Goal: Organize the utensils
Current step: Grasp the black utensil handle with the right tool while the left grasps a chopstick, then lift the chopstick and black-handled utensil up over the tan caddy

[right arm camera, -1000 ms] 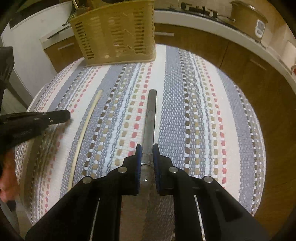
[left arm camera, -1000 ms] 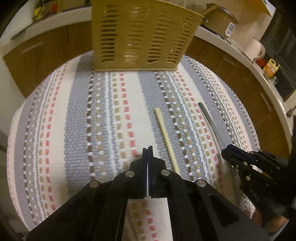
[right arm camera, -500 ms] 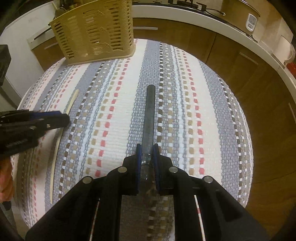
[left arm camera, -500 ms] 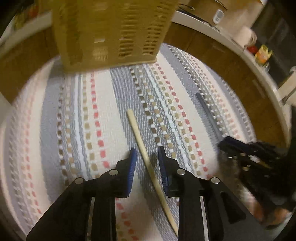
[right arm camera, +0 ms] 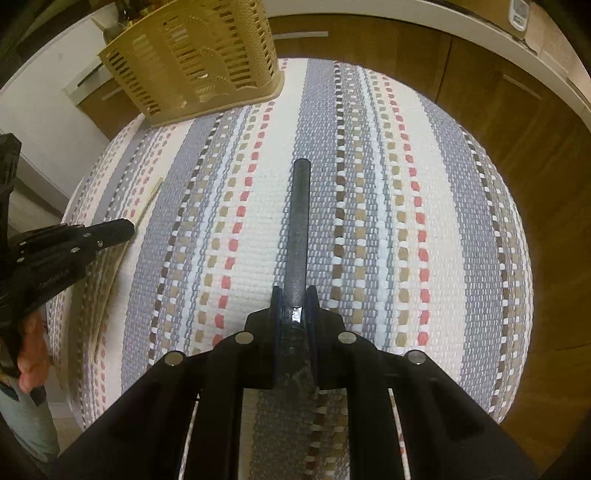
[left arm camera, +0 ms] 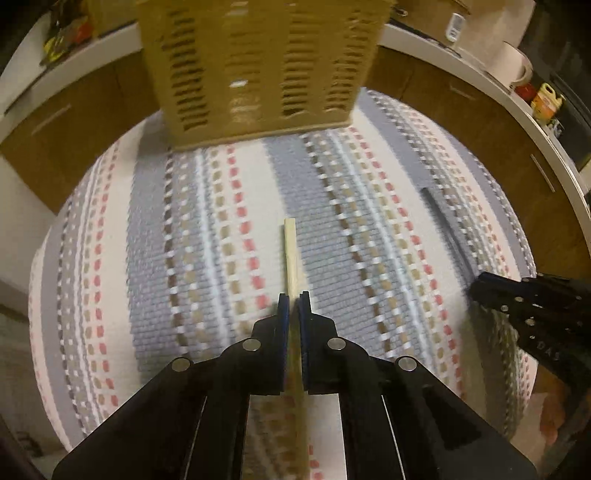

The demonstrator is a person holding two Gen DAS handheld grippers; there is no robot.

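So the whole thing sits on a woven striped cloth – grey bands, off-white bands, dotted rows of red, tan and brown – draped over a rounded table, with brown wooden cabinets and a white countertop curving round behind it. Going left to right in the left wrist view: some blurry colourful packets on the counter at far left, then the tan slotted basket standing at the far edge of the cloth, then a white appliance with a small display, a white kettle, something small and red and a yellow bottle whose label I can't read. The left gripper has just snapped closed, its blue pads pinching the pale wooden chopstick, which pokes out ahead toward the basket over a grey stripe. Off to the right is the right gripper, clamped on the dark metal utensil handle, the handle sticking out forward over the cloth – can't tell what kind of utensil it is, the business end is hidden under the gripper. In the right wrist view a bit of the person's hand and a light sleeve show at the far left edge. Only writing anywhere is faint lettering on the gripper bodies, too blurry to make out
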